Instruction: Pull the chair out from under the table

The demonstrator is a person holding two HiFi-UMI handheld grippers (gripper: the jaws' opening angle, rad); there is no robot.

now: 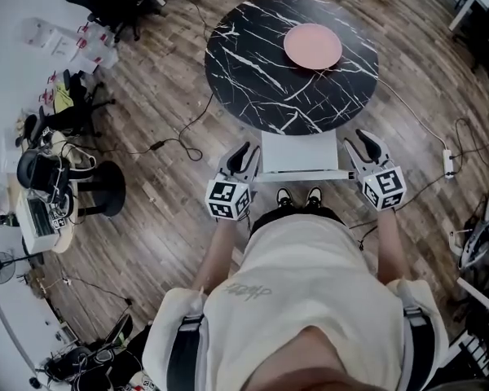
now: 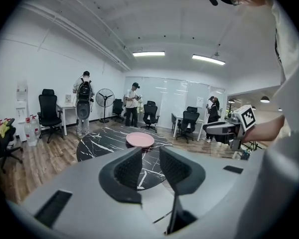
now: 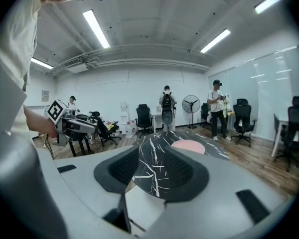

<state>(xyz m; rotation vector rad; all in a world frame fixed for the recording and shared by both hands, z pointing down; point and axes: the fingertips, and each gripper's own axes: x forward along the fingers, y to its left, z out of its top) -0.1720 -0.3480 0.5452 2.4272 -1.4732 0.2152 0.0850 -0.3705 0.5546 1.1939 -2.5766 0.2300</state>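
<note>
A white chair (image 1: 300, 151) stands with its seat partly under the round black marble table (image 1: 261, 63); its back rail is on my side. My left gripper (image 1: 241, 158) hovers just left of the chair back, and my right gripper (image 1: 367, 146) just right of it. Both are apart from the chair. In the left gripper view the left gripper (image 2: 149, 159) is open, with only the table top and the white chair (image 2: 154, 203) showing through the gap. The right gripper (image 3: 152, 164) is likewise open and holds nothing, and the chair (image 3: 142, 203) lies below its jaws.
A pink plate (image 1: 313, 46) lies on the table. Cables and a power strip (image 1: 449, 163) run over the wooden floor at the right. A black stool (image 1: 106, 187) and cluttered gear sit at the left. People (image 3: 219, 108) and office chairs (image 2: 49, 112) stand beyond the table.
</note>
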